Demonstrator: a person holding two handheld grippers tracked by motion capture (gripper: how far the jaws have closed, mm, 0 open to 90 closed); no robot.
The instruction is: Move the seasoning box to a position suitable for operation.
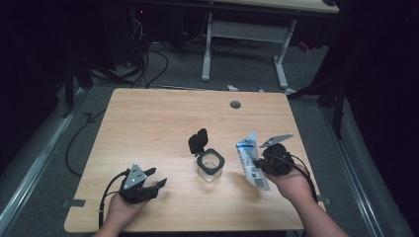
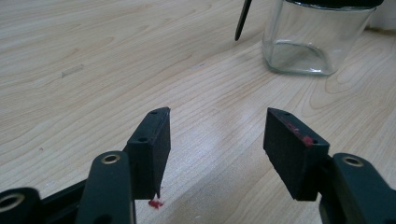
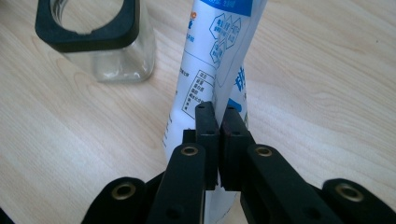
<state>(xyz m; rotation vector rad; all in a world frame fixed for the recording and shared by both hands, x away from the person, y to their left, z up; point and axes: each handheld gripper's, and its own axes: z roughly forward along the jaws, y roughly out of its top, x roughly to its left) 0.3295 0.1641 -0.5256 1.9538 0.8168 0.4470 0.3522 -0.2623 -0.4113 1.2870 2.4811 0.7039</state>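
A clear glass jar (image 1: 210, 165) with a black rim and its hinged black lid (image 1: 198, 141) flipped up stands at the table's middle. The jar (image 2: 313, 39) looks empty in the left gripper view. My right gripper (image 3: 220, 122) is shut on a white and blue packet (image 3: 212, 70), pinching its edge. The packet (image 1: 251, 159) hangs just right of the jar (image 3: 95, 42), with that gripper (image 1: 261, 162) beside it. Near the front left of the table my left gripper (image 1: 157, 178) is open with nothing between its pads (image 2: 152, 147), pointing toward the jar.
The wooden table (image 1: 158, 118) has a small grey cable hole (image 1: 235, 104) near its far edge. Beyond it stands another desk's white frame (image 1: 244, 44), with cables (image 1: 148, 59) on the floor.
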